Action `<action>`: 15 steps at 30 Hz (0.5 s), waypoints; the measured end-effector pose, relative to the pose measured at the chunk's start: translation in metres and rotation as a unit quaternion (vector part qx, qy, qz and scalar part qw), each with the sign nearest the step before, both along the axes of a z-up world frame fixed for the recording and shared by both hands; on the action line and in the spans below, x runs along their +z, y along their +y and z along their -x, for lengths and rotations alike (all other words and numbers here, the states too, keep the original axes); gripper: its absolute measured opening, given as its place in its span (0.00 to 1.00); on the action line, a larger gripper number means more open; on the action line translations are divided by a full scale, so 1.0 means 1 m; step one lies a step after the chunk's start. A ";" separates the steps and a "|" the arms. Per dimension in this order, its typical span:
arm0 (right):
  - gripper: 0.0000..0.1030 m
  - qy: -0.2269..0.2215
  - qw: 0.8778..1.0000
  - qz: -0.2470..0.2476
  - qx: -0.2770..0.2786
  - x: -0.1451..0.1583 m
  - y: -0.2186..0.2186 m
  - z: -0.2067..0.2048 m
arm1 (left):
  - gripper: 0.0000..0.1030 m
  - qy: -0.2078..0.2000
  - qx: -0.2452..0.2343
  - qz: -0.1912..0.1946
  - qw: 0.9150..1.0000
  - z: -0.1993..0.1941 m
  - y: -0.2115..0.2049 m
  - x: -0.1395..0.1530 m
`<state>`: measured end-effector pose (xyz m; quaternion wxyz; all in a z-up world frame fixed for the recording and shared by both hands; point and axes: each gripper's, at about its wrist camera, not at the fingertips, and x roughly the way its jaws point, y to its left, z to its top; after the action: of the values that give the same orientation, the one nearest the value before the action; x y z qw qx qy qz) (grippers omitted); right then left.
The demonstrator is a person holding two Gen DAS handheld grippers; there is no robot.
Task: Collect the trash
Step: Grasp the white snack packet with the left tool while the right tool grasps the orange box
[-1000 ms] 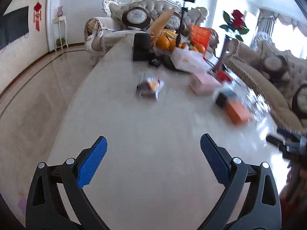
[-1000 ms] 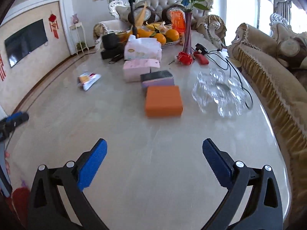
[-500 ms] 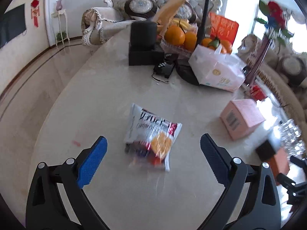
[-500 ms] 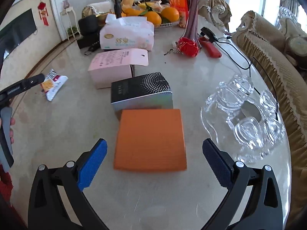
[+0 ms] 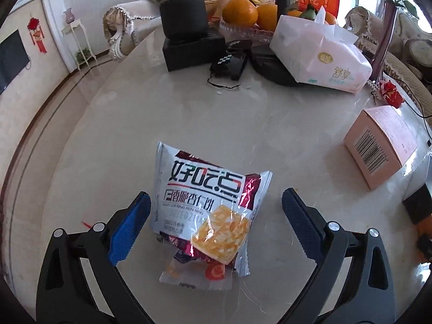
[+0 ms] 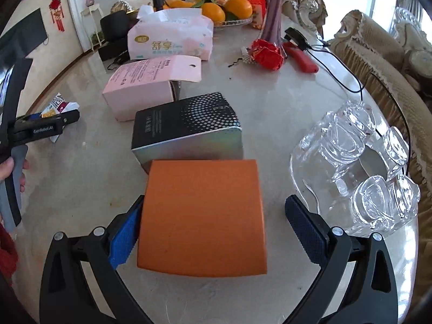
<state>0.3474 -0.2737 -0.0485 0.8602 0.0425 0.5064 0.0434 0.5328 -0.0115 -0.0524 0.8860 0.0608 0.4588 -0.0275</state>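
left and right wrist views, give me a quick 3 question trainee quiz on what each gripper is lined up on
1. True or false: the left gripper is shut on the snack wrapper.
2. What lies between the right gripper's open fingers? A) orange box B) pink box C) black box
3. Fill in: the glass tray lies to the ______ of the orange box in the right wrist view.

Key: 1 false; 2 A; 3 right

**Black frames, blue pads**

Two black plastic grippers, left gripper and right gripper, alike in build. Curved arms with triangular cut-outs and silver screws at the joints. Fingers faced with ribbed blue pads. White lettering along one arm in the right wrist view, grey handle below. Red sleeve at the edge.
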 end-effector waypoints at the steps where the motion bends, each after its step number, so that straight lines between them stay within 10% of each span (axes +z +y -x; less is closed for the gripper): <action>1: 0.93 0.001 1.000 0.004 0.001 0.000 0.001 0.000 | 0.92 0.000 -0.001 0.000 1.000 0.000 0.001 0.000; 6: 0.91 0.004 1.000 0.004 -0.001 0.001 0.002 0.000 | 0.88 0.006 -0.013 0.010 1.000 -0.003 0.001 -0.001; 8: 0.73 -0.006 1.000 0.004 -0.009 0.004 0.001 0.003 | 0.55 0.004 -0.023 0.023 0.999 -0.002 0.001 0.002; 15: 0.66 -0.020 0.999 -0.047 -0.012 0.023 -0.007 0.027 | 0.50 -0.008 -0.041 0.013 0.999 0.028 -0.008 0.021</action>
<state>0.3208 -0.2807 -0.0250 0.8676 0.0879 0.4861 0.0574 0.5047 -0.0196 -0.0310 0.8884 0.0688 0.4485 -0.0695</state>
